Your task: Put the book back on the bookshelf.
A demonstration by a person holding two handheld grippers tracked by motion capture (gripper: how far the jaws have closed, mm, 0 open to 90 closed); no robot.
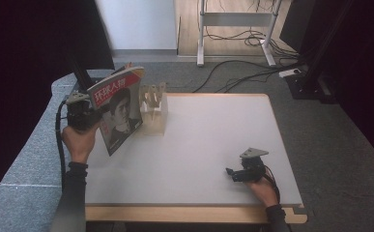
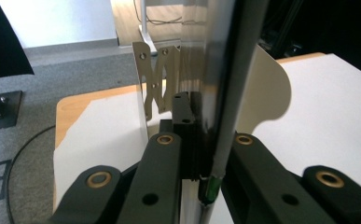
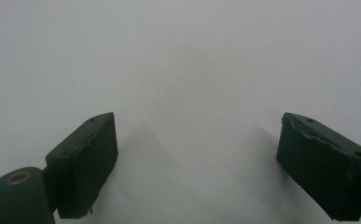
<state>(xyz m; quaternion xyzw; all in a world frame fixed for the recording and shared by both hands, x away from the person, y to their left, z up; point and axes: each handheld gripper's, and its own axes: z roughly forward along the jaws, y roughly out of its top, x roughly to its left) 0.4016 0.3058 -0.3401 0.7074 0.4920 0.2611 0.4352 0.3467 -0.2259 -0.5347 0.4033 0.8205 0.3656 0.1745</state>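
My left gripper (image 1: 93, 115) pinches the light, floppy magazine (image 1: 119, 110) at its 9 o'clock spine edge, the stiffest hold; my right gripper (image 1: 234, 175) rests gaping, empty.

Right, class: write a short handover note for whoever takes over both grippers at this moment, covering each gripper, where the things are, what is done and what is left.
Left gripper: shut on the magazine, gripping its edge and holding it upright above the table's far left corner.
Right gripper: open, nothing in it, resting on the table near the front right.
Rack: a wooden slotted stand just right of the magazine, no magazine in it.
Done: magazine picked up and brought beside the rack.
Left: probably lower the magazine into a rack slot and release; the right gripper could steady the rack if it shifts.
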